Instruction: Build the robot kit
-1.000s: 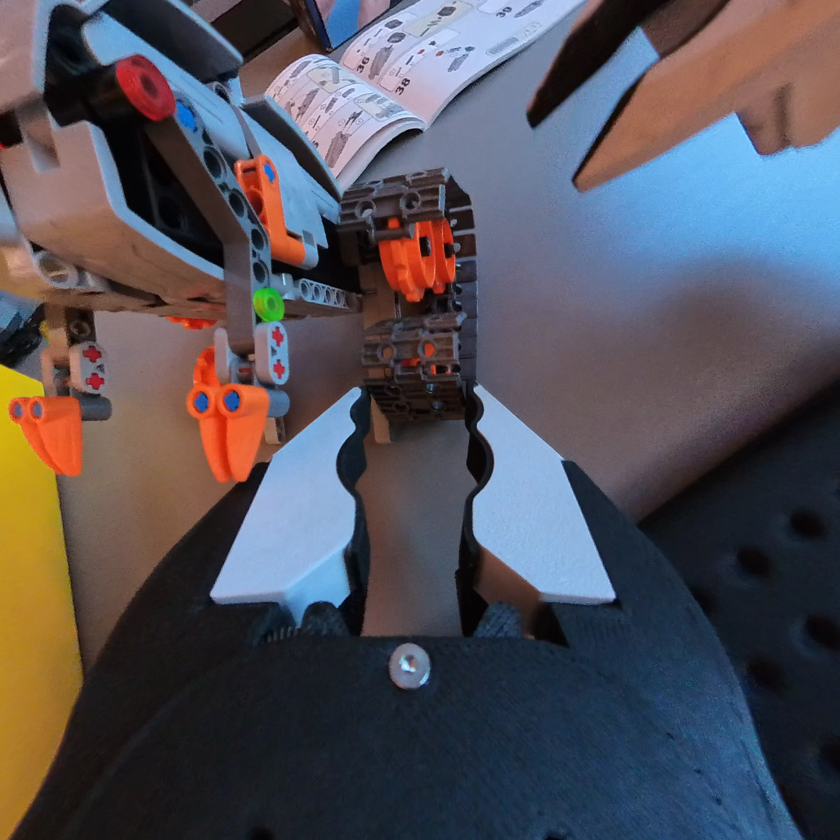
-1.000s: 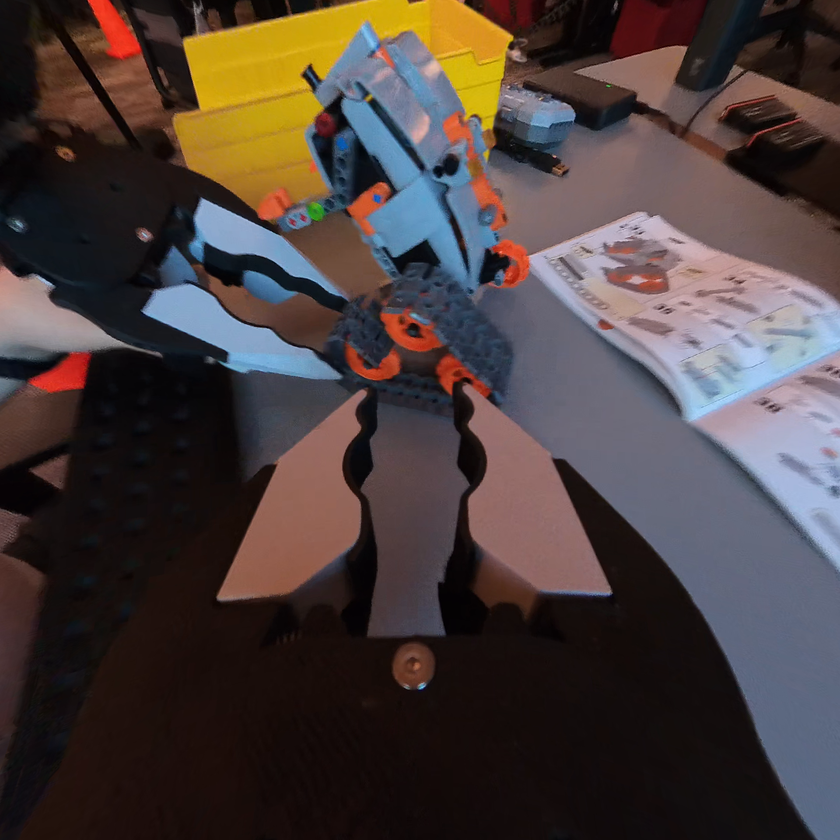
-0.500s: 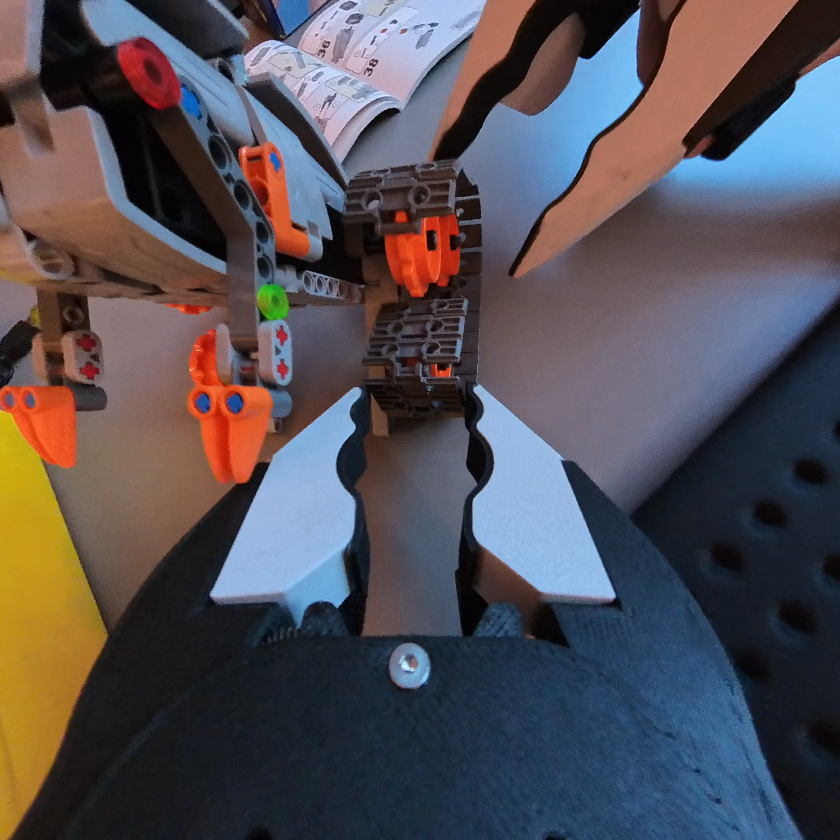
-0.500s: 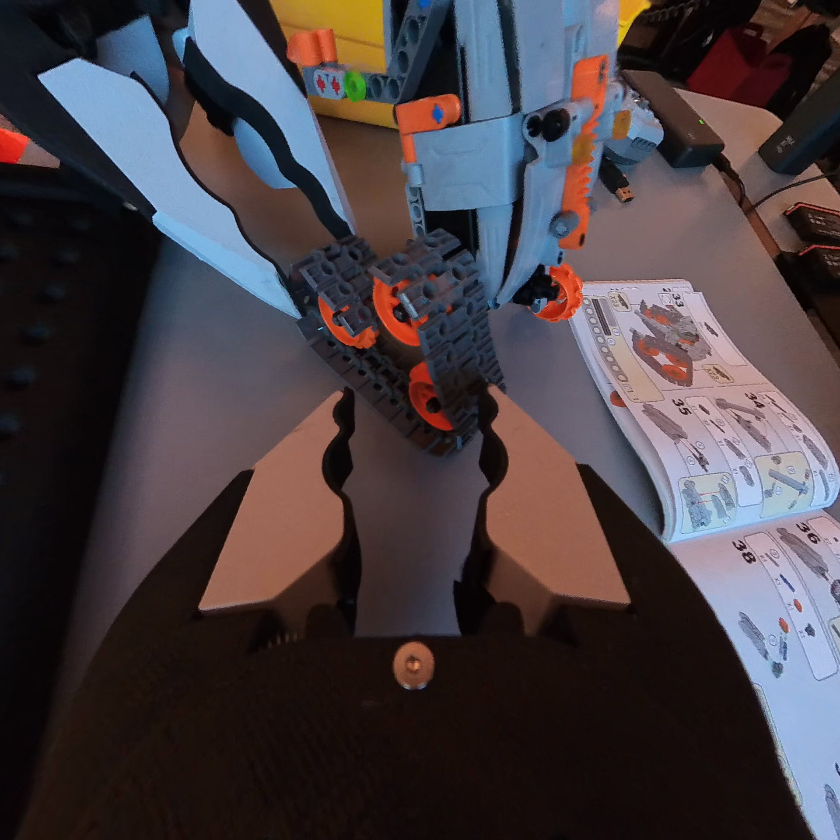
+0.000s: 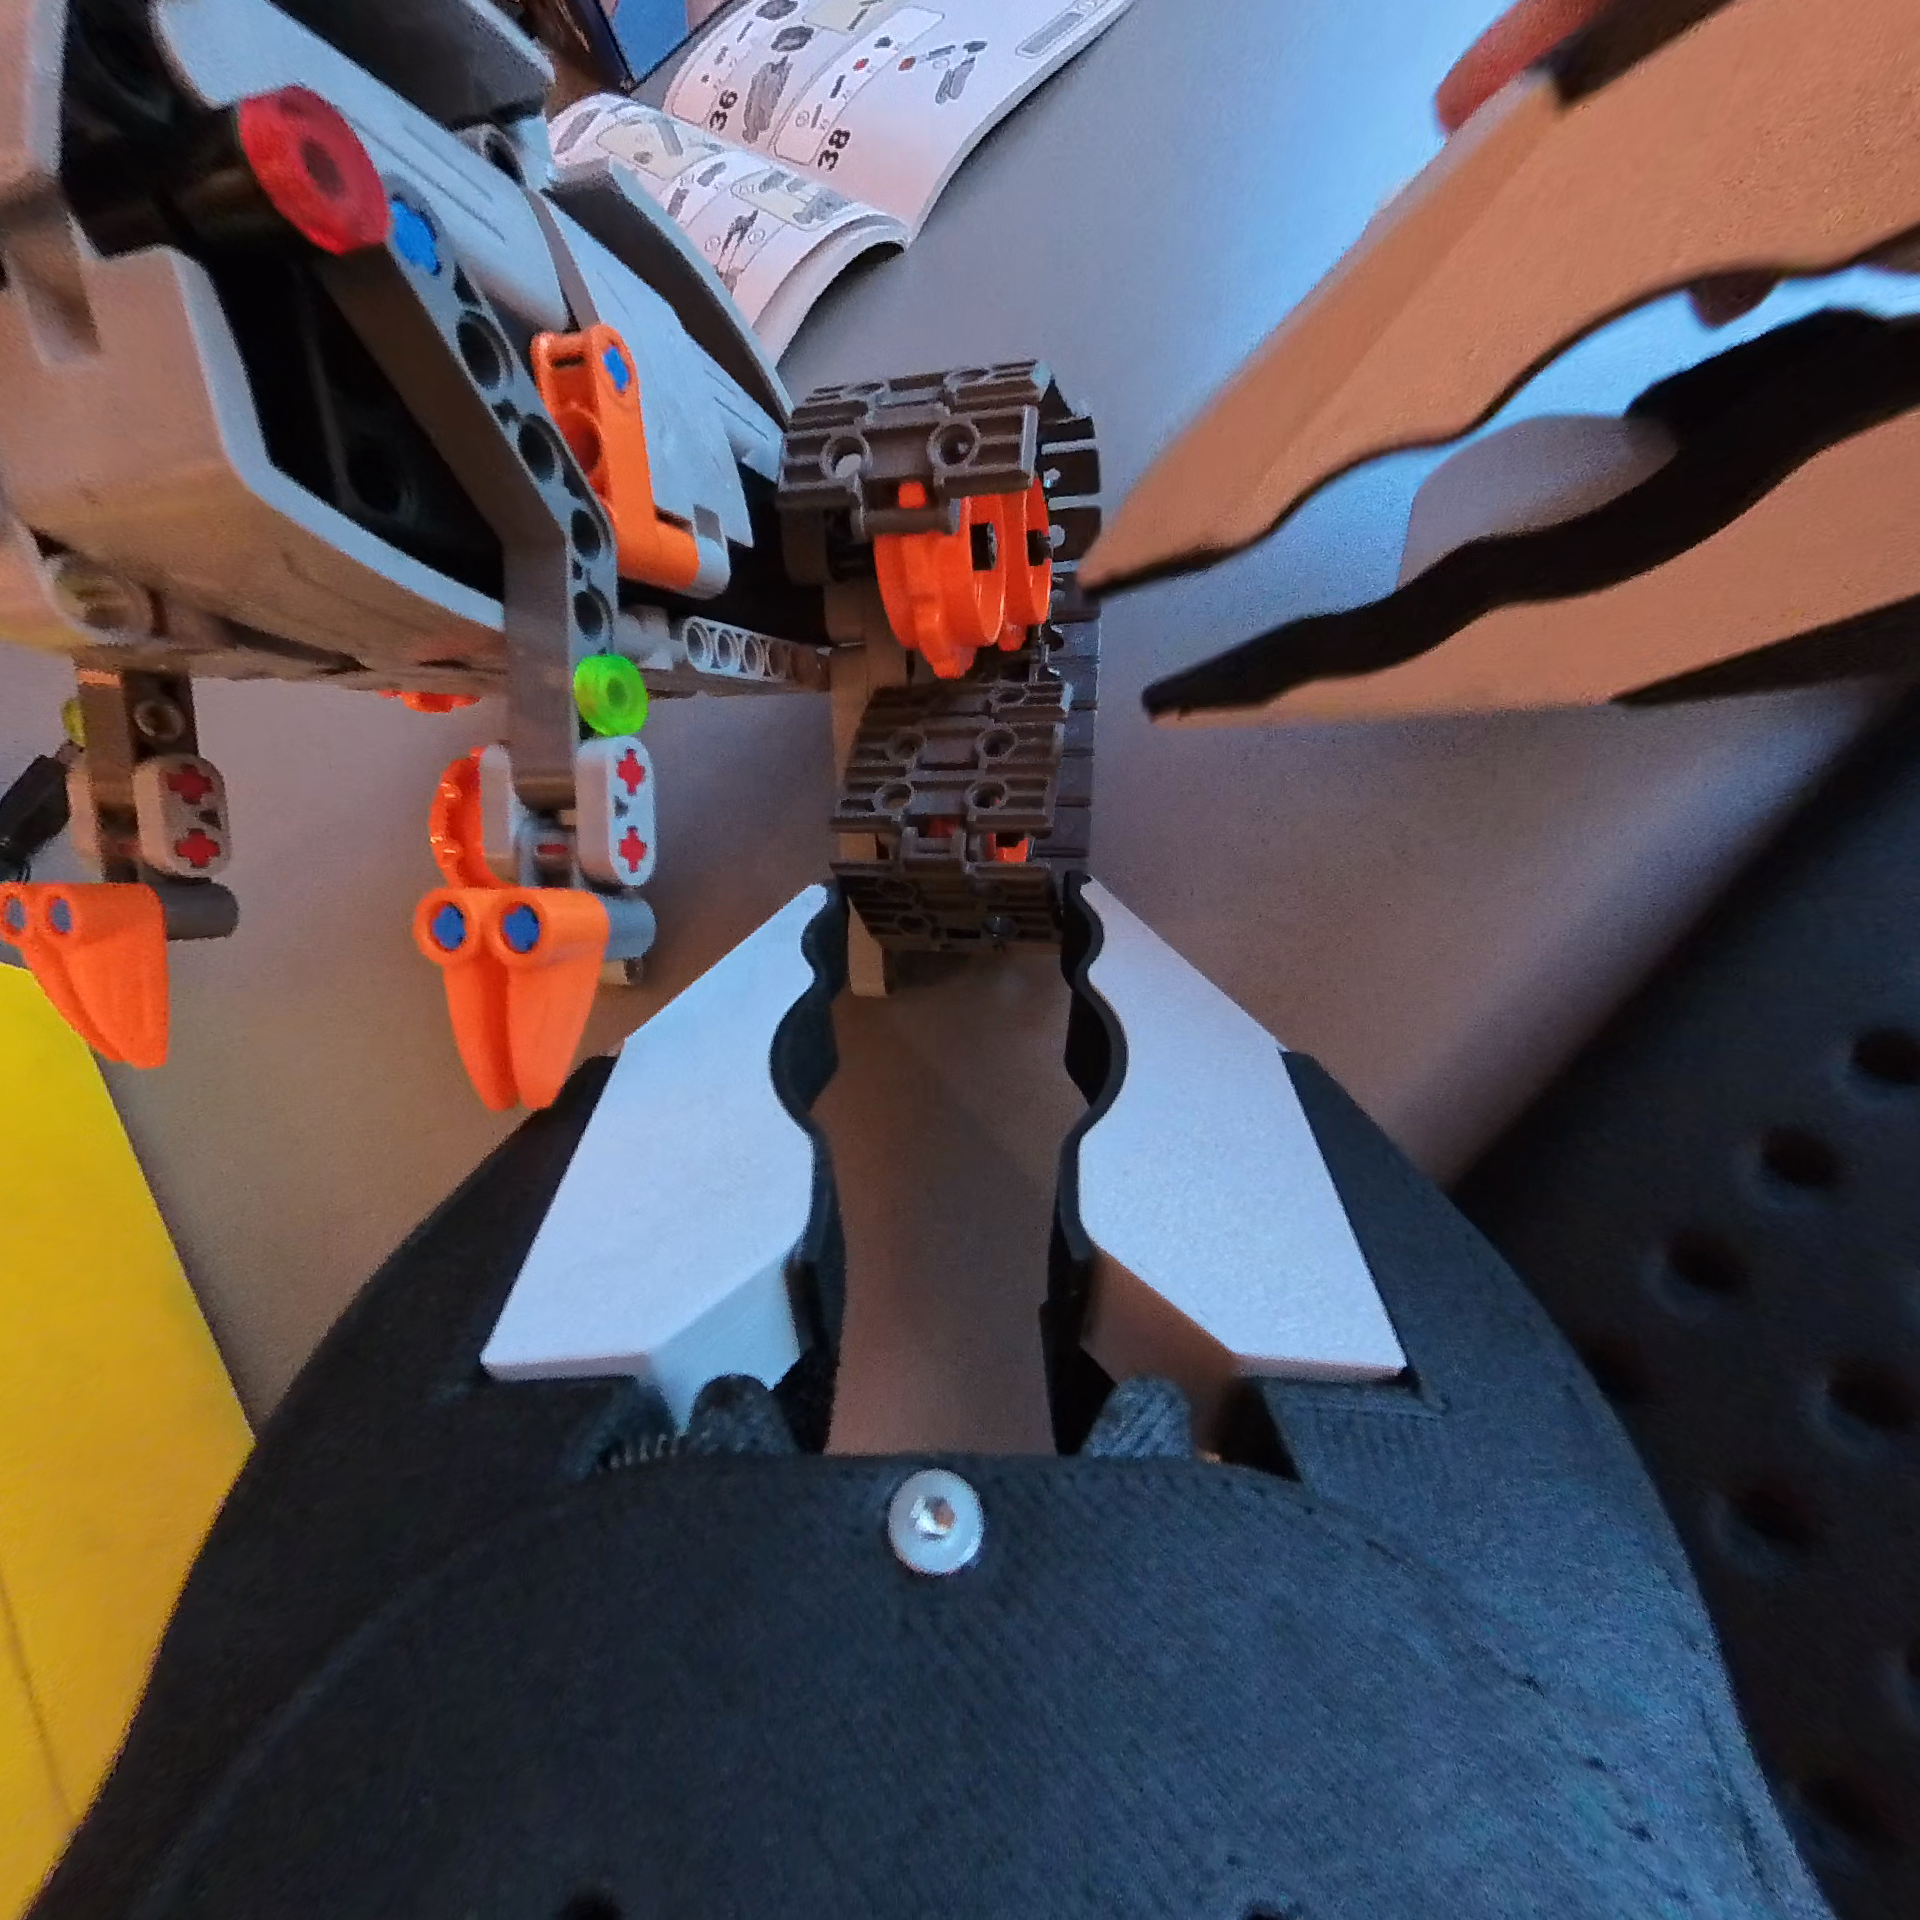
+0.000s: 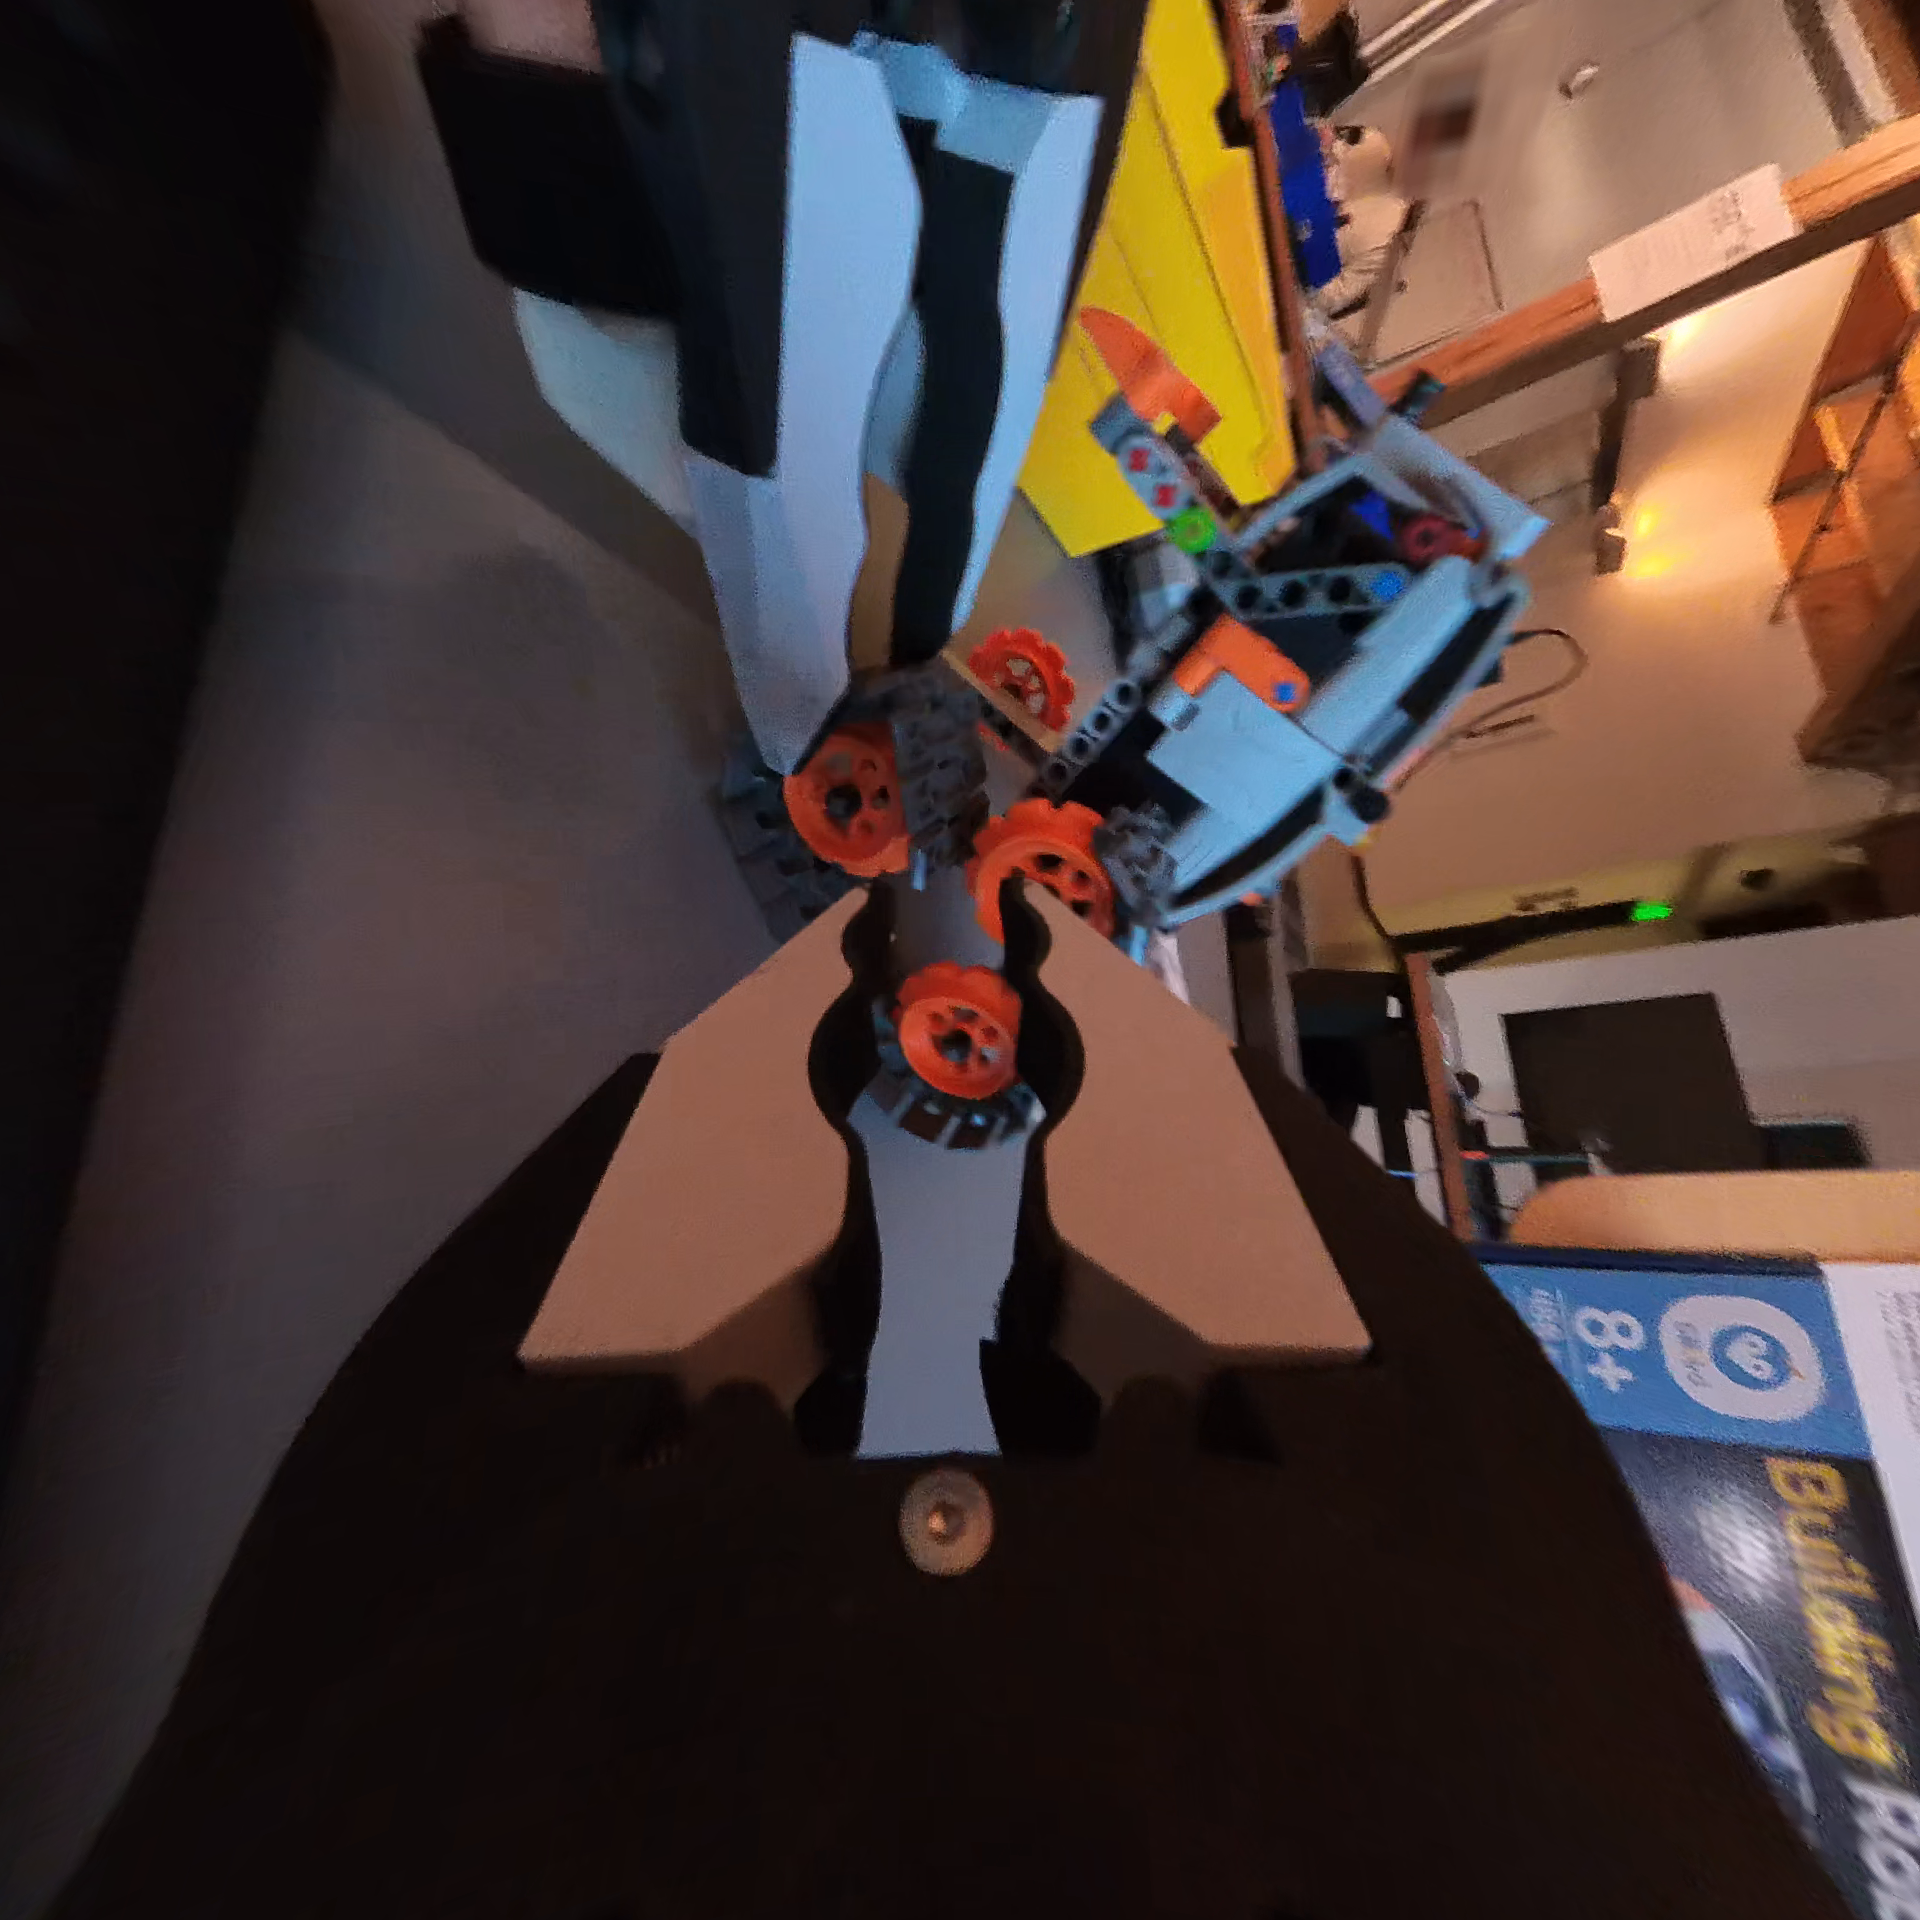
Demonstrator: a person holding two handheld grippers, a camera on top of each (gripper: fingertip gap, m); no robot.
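A grey and orange brick-built vehicle (image 5: 312, 416) is held tilted above the grey table (image 5: 1351, 935). Its dark track (image 5: 956, 810) runs over orange wheels (image 5: 966, 571). My left gripper (image 5: 951, 904) is shut on the near end of the track. My right gripper (image 5: 1117, 644) comes in from the right, tips at the track's side. In the right wrist view my right gripper (image 6: 945, 899) is closed around a corner of the track (image 6: 956, 1117), with one orange wheel (image 6: 956, 1029) between its fingers. The left gripper (image 6: 862, 707) grips the track from above, with the vehicle body (image 6: 1299, 707) to its right.
An open instruction booklet (image 5: 831, 135) lies behind the vehicle. A yellow bin (image 5: 62, 1351) stands at the left, also in the right wrist view (image 6: 1174, 312). A black perforated mat (image 5: 1714, 1247) lies at the right. A blue printed box (image 6: 1714, 1455) sits near my right gripper. There is about 5 centimeters between the tips of the two grippers.
My right gripper rolled onto its side, moved in onto the track and narrowed around a wheel corner. My left gripper kept its hold on the track.
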